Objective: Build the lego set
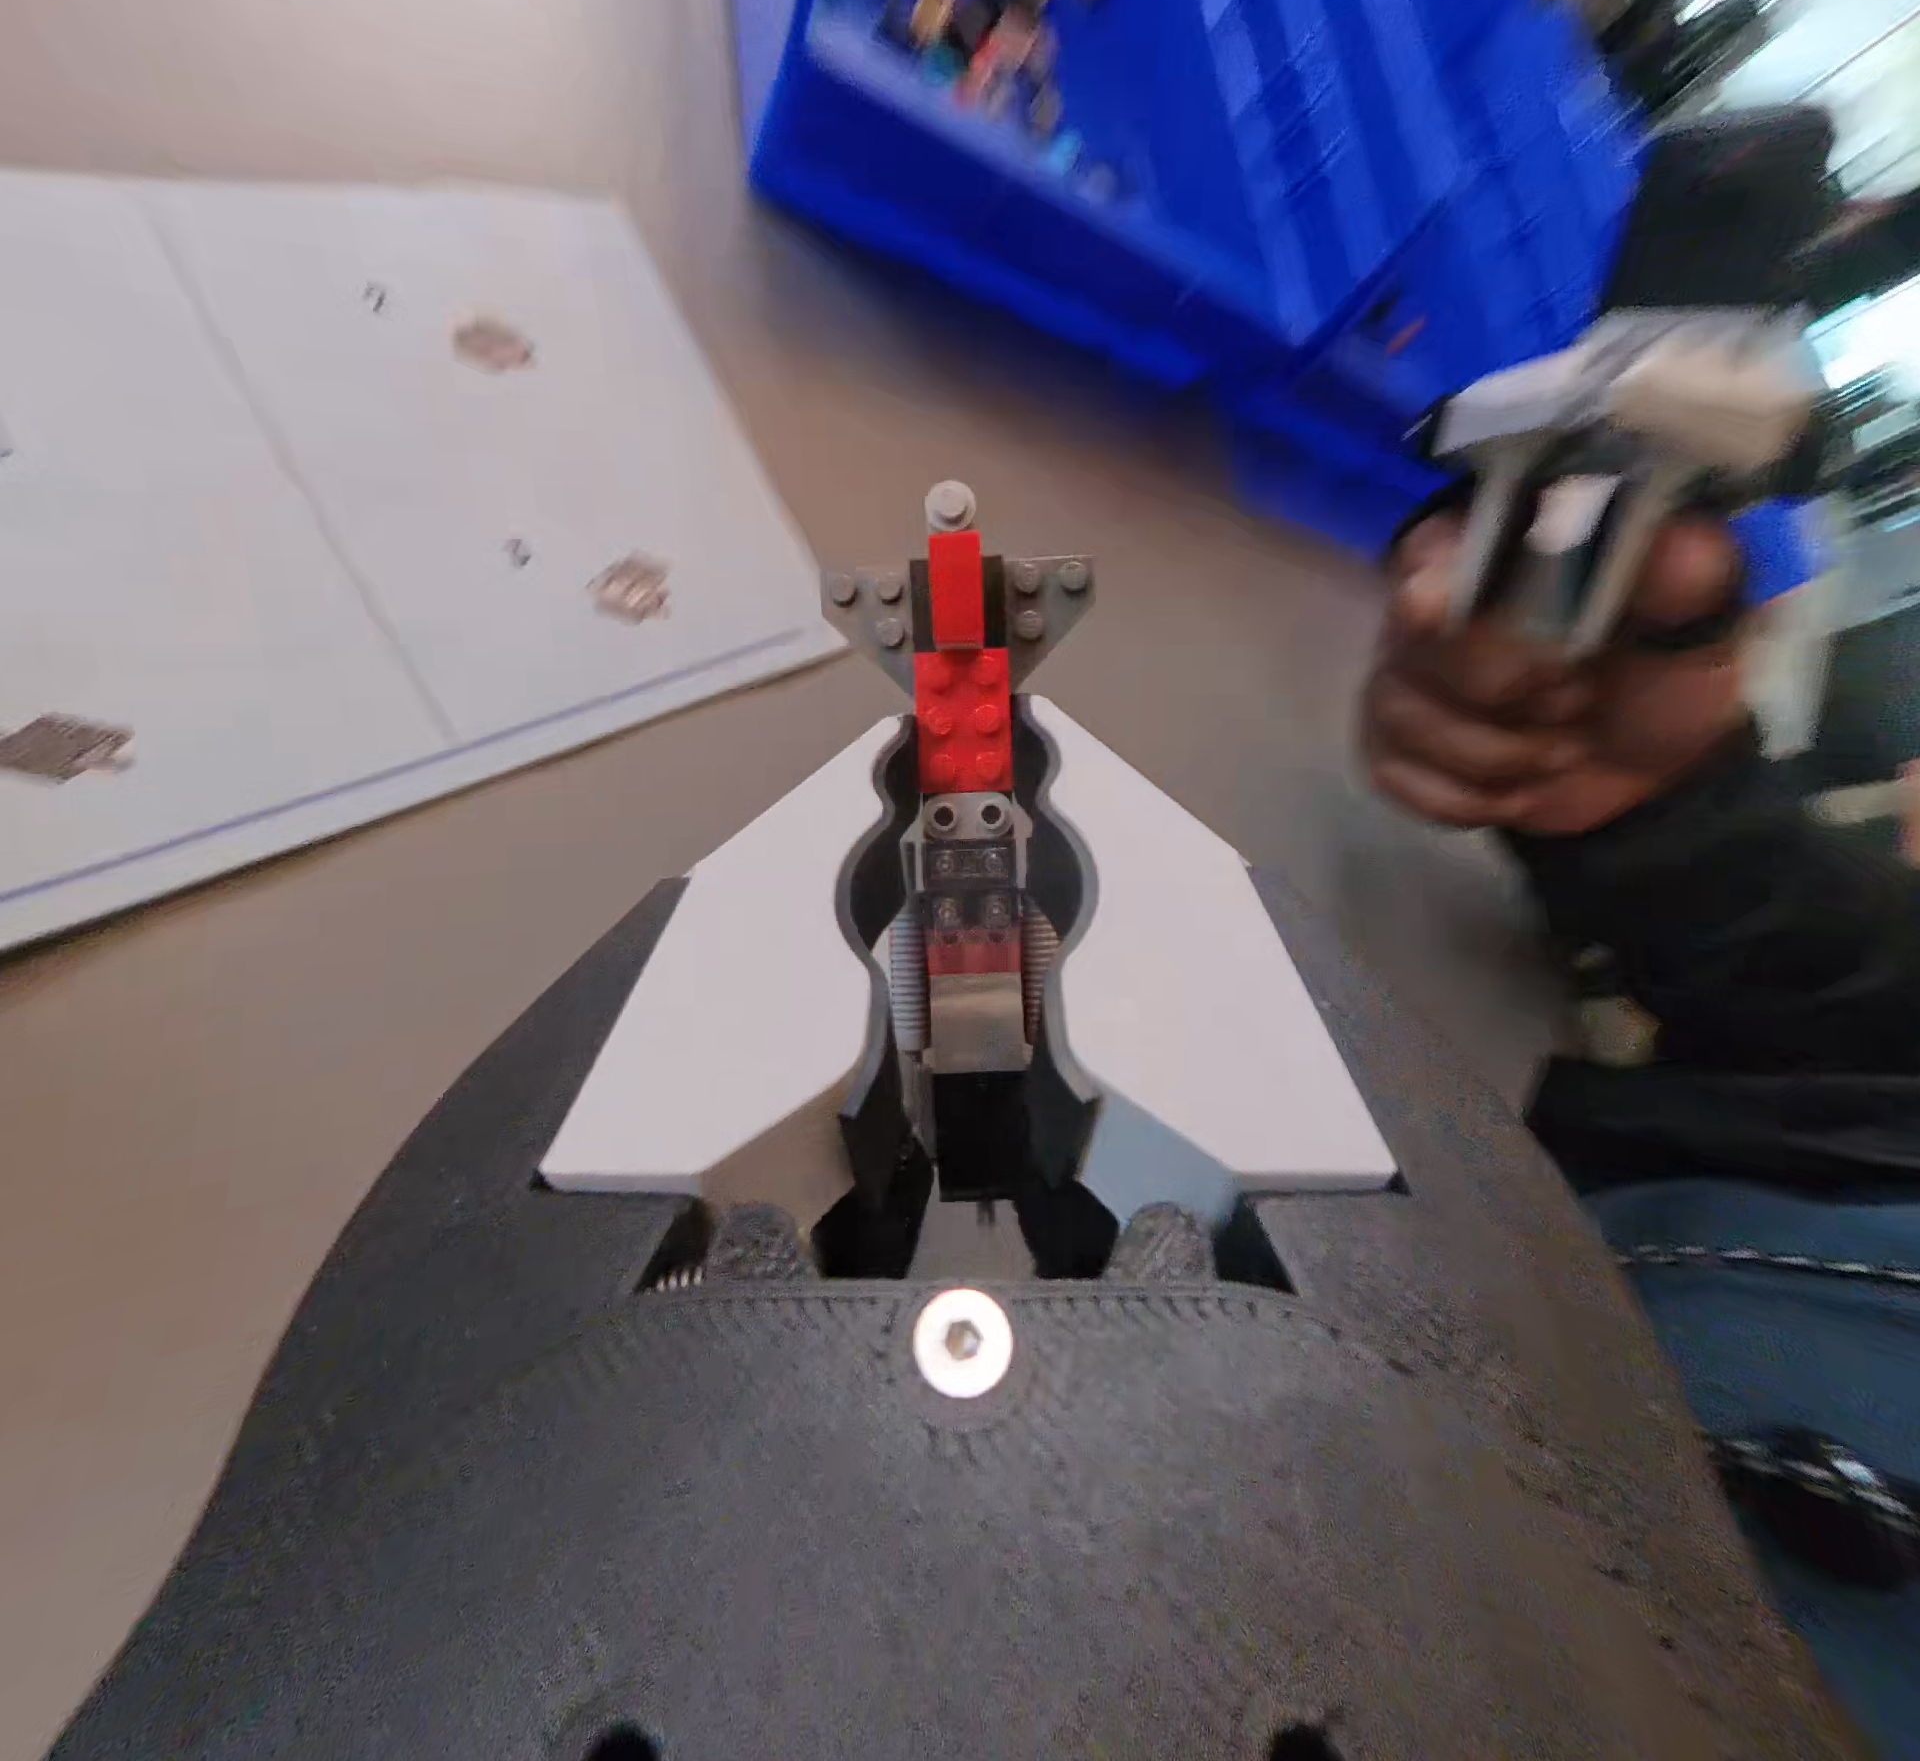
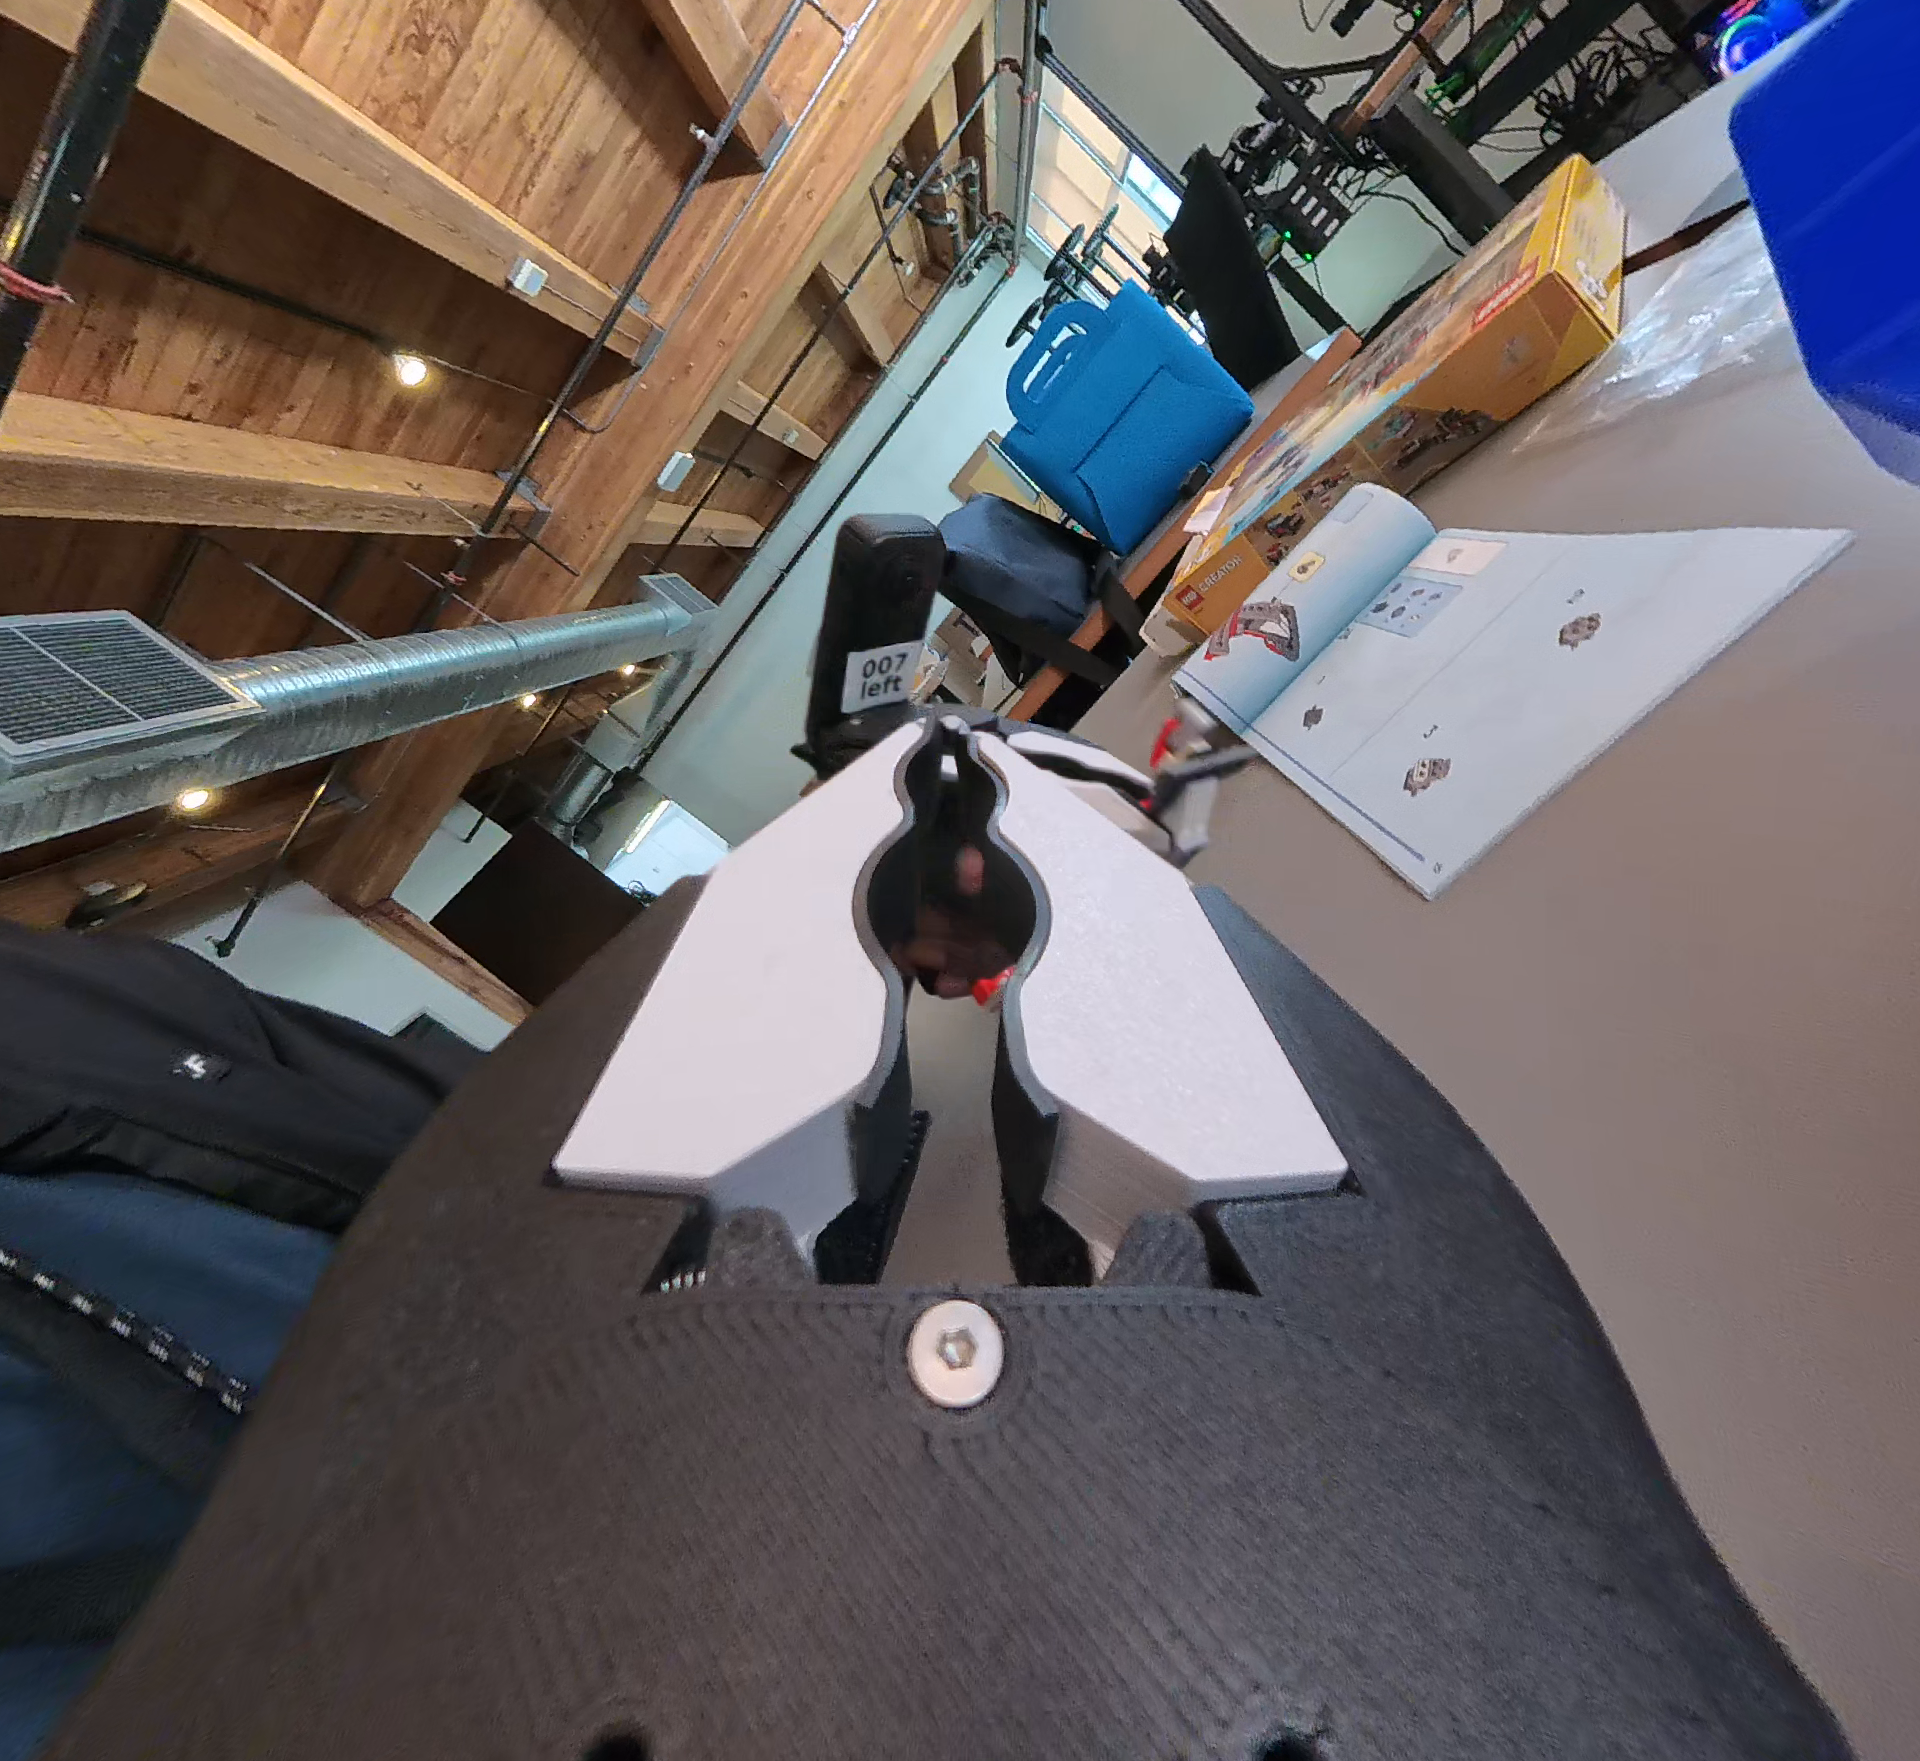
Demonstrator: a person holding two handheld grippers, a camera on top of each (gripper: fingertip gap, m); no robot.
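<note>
The left gripper (image 1: 961, 724) has its fingers closed around a red and grey lego model (image 1: 958, 672), held up off the table (image 1: 312, 1088) to the right of the open instruction booklet (image 1: 364, 485). The right gripper (image 2: 951, 745) has its tips pressed together, gripping nothing visible, right of the booklet too.

A small red, grey and black lego model (image 1: 958, 735) with grey wing plates sticks forward from between the left claw's (image 1: 961, 724) closed fingers.
</note>
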